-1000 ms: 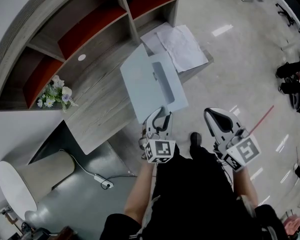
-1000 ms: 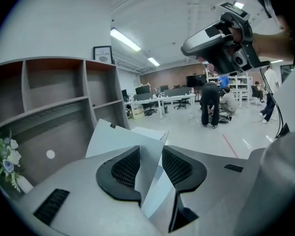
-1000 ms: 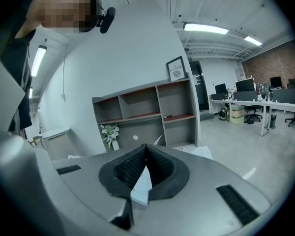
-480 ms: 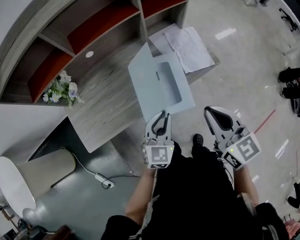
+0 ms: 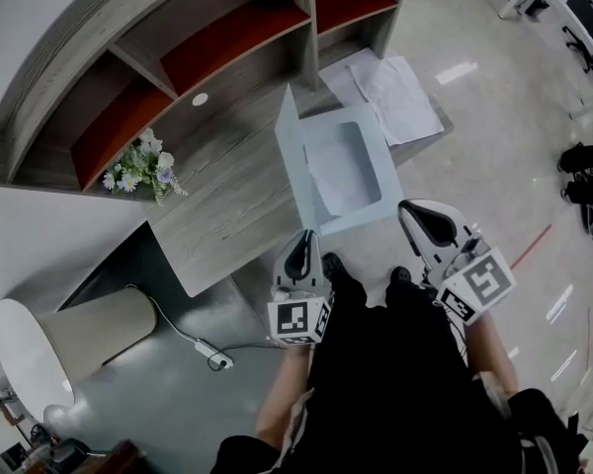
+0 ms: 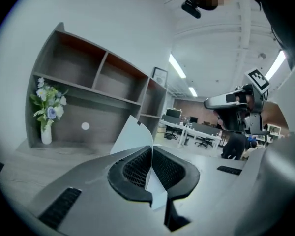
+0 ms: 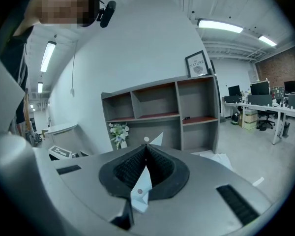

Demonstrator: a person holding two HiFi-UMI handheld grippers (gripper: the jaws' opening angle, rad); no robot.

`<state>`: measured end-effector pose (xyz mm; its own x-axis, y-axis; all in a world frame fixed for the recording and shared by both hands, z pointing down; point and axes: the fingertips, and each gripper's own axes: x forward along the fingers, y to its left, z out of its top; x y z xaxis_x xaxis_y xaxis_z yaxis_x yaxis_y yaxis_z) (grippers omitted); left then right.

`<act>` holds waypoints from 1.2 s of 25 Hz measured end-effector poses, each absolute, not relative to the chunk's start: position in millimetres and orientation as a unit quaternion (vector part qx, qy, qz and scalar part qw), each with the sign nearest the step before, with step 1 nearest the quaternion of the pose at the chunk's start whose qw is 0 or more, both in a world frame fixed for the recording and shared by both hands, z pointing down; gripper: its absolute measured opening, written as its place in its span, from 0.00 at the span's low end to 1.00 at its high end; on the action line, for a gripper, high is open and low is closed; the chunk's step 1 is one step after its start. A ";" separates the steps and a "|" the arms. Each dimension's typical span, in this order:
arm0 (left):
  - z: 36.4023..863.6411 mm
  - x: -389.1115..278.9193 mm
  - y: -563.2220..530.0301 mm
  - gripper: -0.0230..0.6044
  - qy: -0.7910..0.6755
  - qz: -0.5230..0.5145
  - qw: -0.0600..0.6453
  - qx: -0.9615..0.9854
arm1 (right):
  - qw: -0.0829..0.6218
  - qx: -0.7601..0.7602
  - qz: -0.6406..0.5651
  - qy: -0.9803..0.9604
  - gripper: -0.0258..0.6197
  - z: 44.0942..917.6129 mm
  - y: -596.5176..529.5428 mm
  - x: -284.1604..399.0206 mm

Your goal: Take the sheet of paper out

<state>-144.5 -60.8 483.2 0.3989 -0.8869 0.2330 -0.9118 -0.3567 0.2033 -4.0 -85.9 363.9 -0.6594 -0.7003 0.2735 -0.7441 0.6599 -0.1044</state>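
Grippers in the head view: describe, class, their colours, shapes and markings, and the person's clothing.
Both the left gripper and right gripper have pale grey rounded shells with black ribbed pads. Each carries a white cube with black square markers. The person wears black clothing.

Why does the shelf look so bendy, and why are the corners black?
Head view: the wide lens bows the shelf, and lights glare on the shiny floor. Left gripper view and right gripper view: the round fisheye image leaves dark corners.
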 end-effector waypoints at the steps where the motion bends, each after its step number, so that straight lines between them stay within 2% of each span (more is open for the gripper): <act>1: 483.2 -151.3 -59.8 0.07 -0.551 0.034 0.157 0.819 | 0.108 0.396 0.103 -0.906 0.06 365.2 -87.4 -9.4; 10: 490.5 -201.0 -50.2 0.06 -0.594 0.012 0.185 0.783 | 0.149 0.383 0.085 -0.908 0.06 390.1 -103.1 -45.8; 27: 505.9 -240.7 -34.0 0.06 -0.628 -0.029 0.244 0.739 | 0.260 0.338 0.131 -0.895 0.06 519.3 -155.6 -103.8; 30: 506.4 -243.4 -33.8 0.06 -0.633 -0.027 0.245 0.733 | 0.286 0.324 0.146 -0.890 0.12 548.6 -163.7 -114.1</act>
<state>-243.4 -33.8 506.4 0.1959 -0.9424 0.2712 -0.9162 -0.0773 0.3932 -114.1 -163.7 548.6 -0.6272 -0.4925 0.6034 -0.6595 0.7479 -0.0751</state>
